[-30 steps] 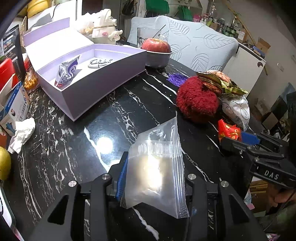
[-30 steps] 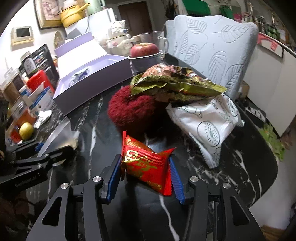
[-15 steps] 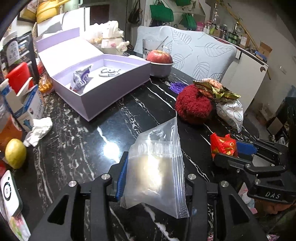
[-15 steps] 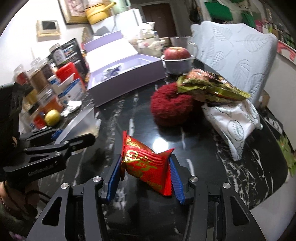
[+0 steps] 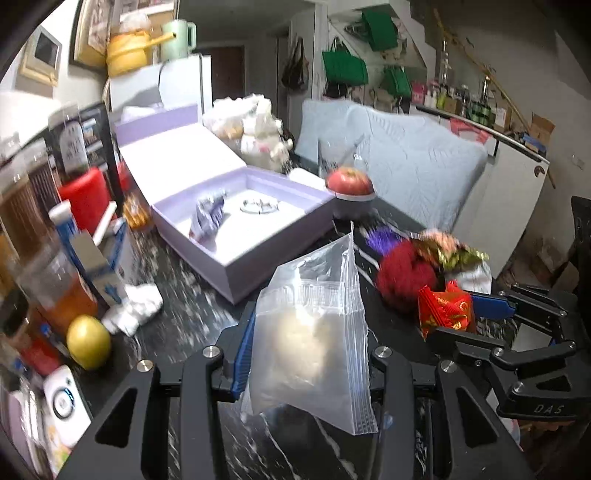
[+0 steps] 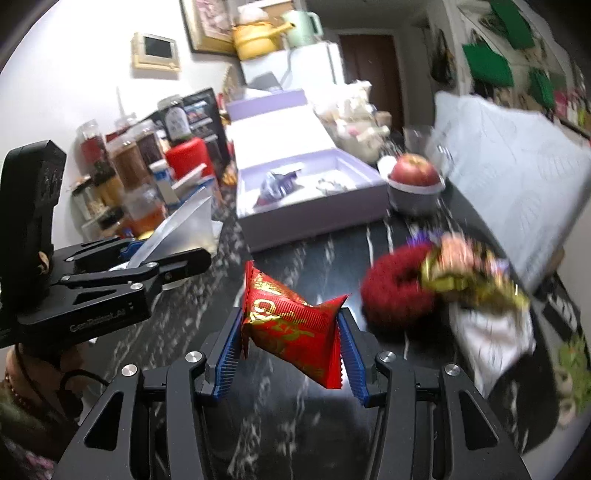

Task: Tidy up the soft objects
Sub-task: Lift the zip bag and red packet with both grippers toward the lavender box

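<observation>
My left gripper [image 5: 306, 354] is clamped on the clear zip bag [image 5: 314, 332], my right gripper [image 6: 291, 343] on the red packet [image 6: 291, 325], both above the table [image 6: 295, 424]. Both probably feel light, crushable, slippery; I grip mid-body toward the lavender box [image 6: 314, 206].

Black marble-look table [image 5: 192, 325] w/ white veins. Far end: red apple [image 5: 348, 180] in grey bowl [image 5: 354, 206]. Left edge: yellow lemon [image 5: 88, 342], crumpled white tissue [image 5: 133, 308] just beside it, blue/white carton [image 5: 96, 264], red container [image 5: 85, 196], jars [image 6: 130, 159] behind. Past table: pale leaf-print chair back [image 5: 413, 173], white fridge [image 6: 314, 63] w/ yellow pot [image 6: 255, 37] & mint kettle [image 6: 303, 23] on top. Green bags [image 5: 344, 66] hung on wall. Framed pic [image 6: 156, 51] on wall at left.
</observation>
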